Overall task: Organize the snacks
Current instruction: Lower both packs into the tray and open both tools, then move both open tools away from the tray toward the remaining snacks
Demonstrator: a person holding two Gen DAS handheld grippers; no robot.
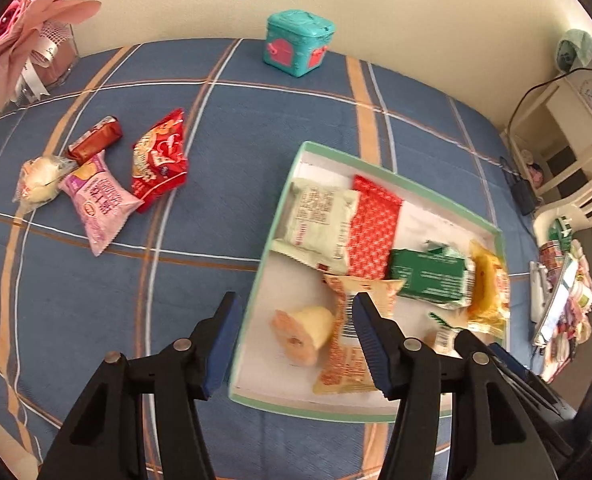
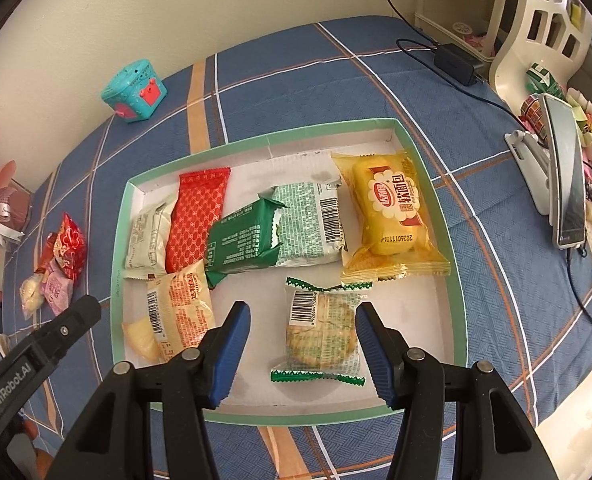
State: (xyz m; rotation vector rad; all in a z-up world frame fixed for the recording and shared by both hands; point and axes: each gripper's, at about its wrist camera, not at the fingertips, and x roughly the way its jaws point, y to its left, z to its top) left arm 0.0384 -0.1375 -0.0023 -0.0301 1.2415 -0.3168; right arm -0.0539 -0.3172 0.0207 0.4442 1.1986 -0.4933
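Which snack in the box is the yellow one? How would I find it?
Find the shallow box with the green rim on the blue checked cloth. Look in its far right corner: the yellow bread packet lies there, beside a pale green packet. It is the only bright yellow wrapper, with a red-and-white label.

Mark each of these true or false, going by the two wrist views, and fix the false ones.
1. The yellow bread packet lies inside the green-rimmed tray. True.
2. The right gripper is clamped on the cracker pack. False: its jaws stand apart, with the pack lying flat in the tray between them.
3. Four snacks wait on the blue checked cloth, outside the tray. True.
4. The teal box sits in the tray. False: it stands on the cloth near the wall.
5. The left gripper holds the red patterned packet. False: it is open and empty.
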